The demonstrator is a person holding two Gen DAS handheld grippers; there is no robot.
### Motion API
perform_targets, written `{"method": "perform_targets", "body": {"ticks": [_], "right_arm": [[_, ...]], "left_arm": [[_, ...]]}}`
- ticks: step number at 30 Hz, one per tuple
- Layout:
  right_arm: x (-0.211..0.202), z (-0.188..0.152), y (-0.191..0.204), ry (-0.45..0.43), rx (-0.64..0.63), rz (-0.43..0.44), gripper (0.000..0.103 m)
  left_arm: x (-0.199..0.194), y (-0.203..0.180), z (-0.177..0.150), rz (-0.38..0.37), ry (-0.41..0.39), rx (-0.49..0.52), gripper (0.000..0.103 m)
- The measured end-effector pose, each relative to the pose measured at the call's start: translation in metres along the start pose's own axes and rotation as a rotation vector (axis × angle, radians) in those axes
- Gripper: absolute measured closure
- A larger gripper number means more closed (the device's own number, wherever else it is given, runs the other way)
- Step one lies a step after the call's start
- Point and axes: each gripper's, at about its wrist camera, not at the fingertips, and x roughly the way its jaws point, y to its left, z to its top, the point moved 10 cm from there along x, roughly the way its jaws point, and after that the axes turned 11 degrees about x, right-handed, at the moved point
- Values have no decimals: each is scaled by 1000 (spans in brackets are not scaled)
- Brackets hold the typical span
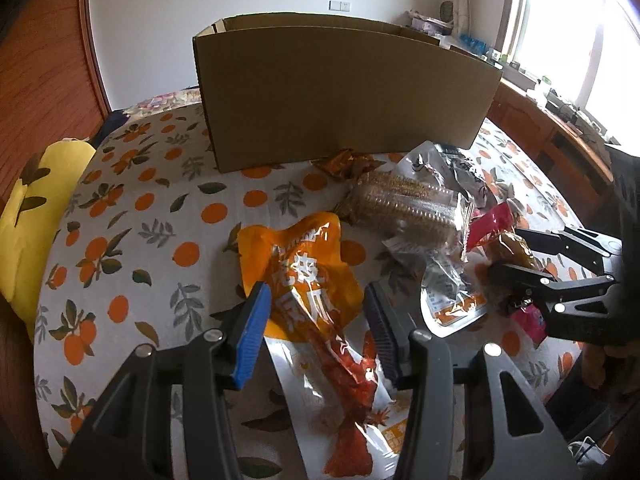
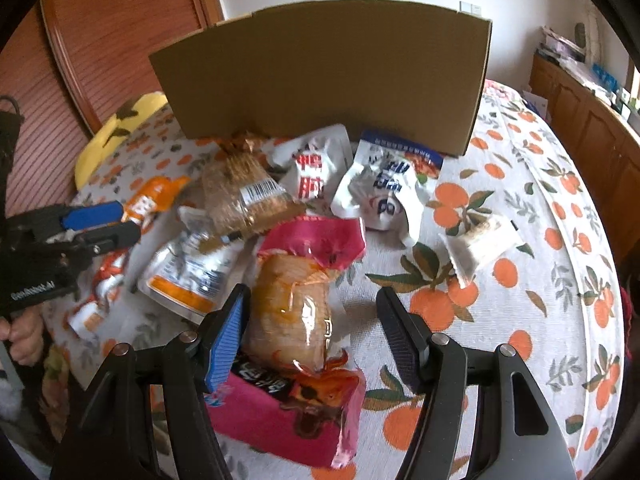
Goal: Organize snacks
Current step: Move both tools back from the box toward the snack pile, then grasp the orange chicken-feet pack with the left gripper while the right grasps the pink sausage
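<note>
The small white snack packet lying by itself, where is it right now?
In the right wrist view the small white snack packet lies alone on the orange-print cloth, right of the snack pile and the right gripper, in front of the cardboard box.

One cardboard box (image 2: 320, 76), two claws (image 2: 312, 320).

right gripper (image 2: 312, 328) spread, straddling pink snack packet (image 2: 296, 312)

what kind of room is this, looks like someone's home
Likely a bedroom at home: the snacks lie on an orange-print bedsheet, a yellow pillow sits at its edge, and wooden cabinets run under a window.
</note>
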Motion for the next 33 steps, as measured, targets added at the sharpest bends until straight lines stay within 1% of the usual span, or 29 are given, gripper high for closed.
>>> {"method": "perform_targets", "body": {"ticks": [3, 4, 6, 11, 16, 21, 26, 29, 33], "right_arm": [[1, 0, 1, -19, -36, -12, 36], [2, 0, 1, -28, -53, -21, 36], [3, -3, 3, -51, -94, -45, 35], [3, -3, 3, -68, -91, -38, 35], [3, -3, 4, -68, -93, -38, 35], [3, -2, 5, -70, -93, -36, 35], [3, -3, 5, -70, -93, -37, 35], [3, -3, 4, -70, -94, -36, 35], [3, -3, 5, -71, -93, -36, 35]], "left_arm": [[2, -2, 0, 2, -1, 4, 48], [5, -2, -2, 3, 12, -1, 45], [9, -2, -5, -1, 22, -15, 42], [13, -6, -7, 36, 18, 11, 37], [13, -5, -7, 61, 18, 29, 36], [5, 9, -6, 33, 10, -69, 36], [1, 13, -7, 18, 17, -104, 36], [1, 12, -8, 27, 20, -95, 36], [-3, 12, -7, 67, 6, -82, 36]]}}
